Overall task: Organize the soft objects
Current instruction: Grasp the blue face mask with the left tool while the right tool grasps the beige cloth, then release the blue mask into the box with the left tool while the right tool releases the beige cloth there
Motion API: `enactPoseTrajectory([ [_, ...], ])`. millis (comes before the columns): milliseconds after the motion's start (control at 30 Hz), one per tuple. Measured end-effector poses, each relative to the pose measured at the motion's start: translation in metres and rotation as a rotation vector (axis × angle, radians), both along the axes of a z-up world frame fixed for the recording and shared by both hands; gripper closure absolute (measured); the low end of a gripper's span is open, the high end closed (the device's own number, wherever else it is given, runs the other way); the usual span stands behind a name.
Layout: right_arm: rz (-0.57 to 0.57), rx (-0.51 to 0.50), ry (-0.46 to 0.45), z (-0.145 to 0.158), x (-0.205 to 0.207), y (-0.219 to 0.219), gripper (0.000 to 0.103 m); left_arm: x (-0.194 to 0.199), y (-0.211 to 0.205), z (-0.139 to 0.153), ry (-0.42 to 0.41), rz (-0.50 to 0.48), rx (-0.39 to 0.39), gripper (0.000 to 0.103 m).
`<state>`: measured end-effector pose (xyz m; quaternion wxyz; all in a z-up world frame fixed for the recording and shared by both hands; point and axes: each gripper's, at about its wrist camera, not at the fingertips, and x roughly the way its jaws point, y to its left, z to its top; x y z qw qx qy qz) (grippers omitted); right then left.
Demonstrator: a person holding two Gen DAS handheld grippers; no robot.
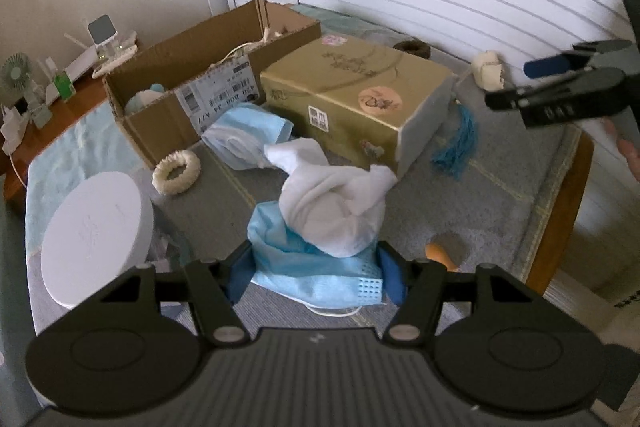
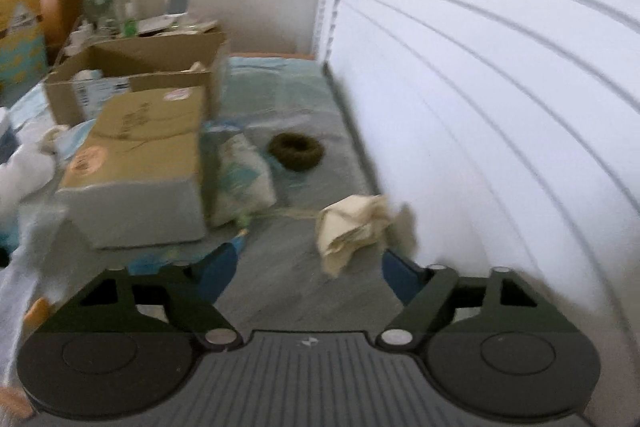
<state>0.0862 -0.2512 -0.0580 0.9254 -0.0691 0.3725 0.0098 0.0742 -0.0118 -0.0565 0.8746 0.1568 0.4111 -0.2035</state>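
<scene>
Left wrist view: left gripper (image 1: 311, 273) jaws clamp a blue face mask (image 1: 316, 267) bundled with white cloth (image 1: 332, 211); beyond, cardboard box (image 1: 168, 79) label reads "420 B08 34". Right gripper (image 2: 308, 269) jaws wide, empty.

Two boxes: cardboard box (image 1: 176, 67) at 10 o'clock, gold box (image 1: 352, 95) at 12. Two blue masks (image 1: 312, 267) (image 1: 248, 131). Two scrunchies: cream scrunchie (image 1: 176, 171), brown scrunchie (image 2: 295, 151). One white cloth (image 1: 332, 203).

Both tools: black linkage arms w/ silver pivot screws, blue pads (image 1: 390, 277).
</scene>
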Motion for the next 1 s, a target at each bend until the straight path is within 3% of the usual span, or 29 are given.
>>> enactPoseTrajectory([
  [133, -0.033, -0.036, -0.007, -0.005, 0.014, 0.000, 0.035, 0.000, 0.001, -0.001, 0.012, -0.004, -0.006, 0.040],
  [367, -0.087, -0.061, -0.013, -0.015, 0.036, -0.003, 0.040, 0.001, 0.000, -0.001, 0.027, -0.014, -0.001, 0.040],
  [500, -0.102, -0.064, 0.008, -0.020, 0.046, -0.004, 0.071, 0.001, -0.002, -0.001, 0.030, -0.024, 0.011, 0.040],
  [600, -0.106, -0.046, 0.001, -0.018, 0.045, -0.005, 0.077, 0.000, -0.002, 0.003, 0.022, -0.031, 0.011, 0.040],
  [700, -0.096, -0.036, -0.008, -0.012, 0.041, -0.005, 0.079, -0.003, -0.002, 0.010, -0.004, -0.039, 0.002, 0.039],
  [800, -0.081, -0.028, -0.022, -0.005, 0.033, -0.005, 0.079, -0.003, -0.004, 0.004, 0.022, -0.041, 0.065, 0.040],
  [867, -0.071, -0.027, -0.040, 0.001, 0.027, -0.003, 0.079, -0.005, -0.002, 0.006, 0.019, -0.039, 0.044, 0.040],
  [967, -0.059, -0.025, -0.052, 0.009, 0.022, -0.001, 0.079, -0.012, -0.008, 0.003, -0.045, -0.046, 0.143, 0.040],
  [1000, -0.053, -0.024, -0.056, 0.011, 0.020, 0.000, 0.079, -0.011, -0.006, 0.003, -0.033, -0.042, 0.128, 0.040],
])
